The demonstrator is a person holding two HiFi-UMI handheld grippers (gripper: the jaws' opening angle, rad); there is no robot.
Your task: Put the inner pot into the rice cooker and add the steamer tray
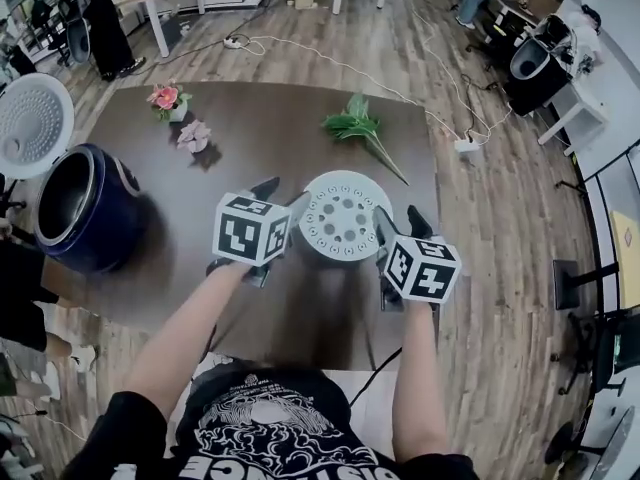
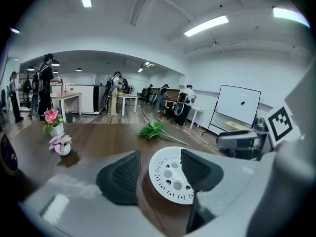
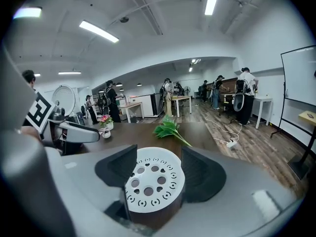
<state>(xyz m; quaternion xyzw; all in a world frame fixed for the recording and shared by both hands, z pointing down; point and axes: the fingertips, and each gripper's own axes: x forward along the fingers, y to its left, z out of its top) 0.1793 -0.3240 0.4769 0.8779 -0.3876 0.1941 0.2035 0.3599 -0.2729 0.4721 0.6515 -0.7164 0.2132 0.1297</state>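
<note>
Left hand-held gripper (image 1: 283,196) and right hand-held gripper (image 1: 400,220): both have jaws wide apart and grip nothing. They flank the white steamer tray (image 1: 340,216), one at either side of its rim. The tray sits perforated face up on the brown tabletop (image 1: 260,153). Dark blue rice cooker (image 1: 85,208) at the tabletop's left edge, lid (image 1: 32,123) raised. Farther back: green leaf sprig (image 1: 358,126), two small flower pots (image 1: 168,98).
</note>
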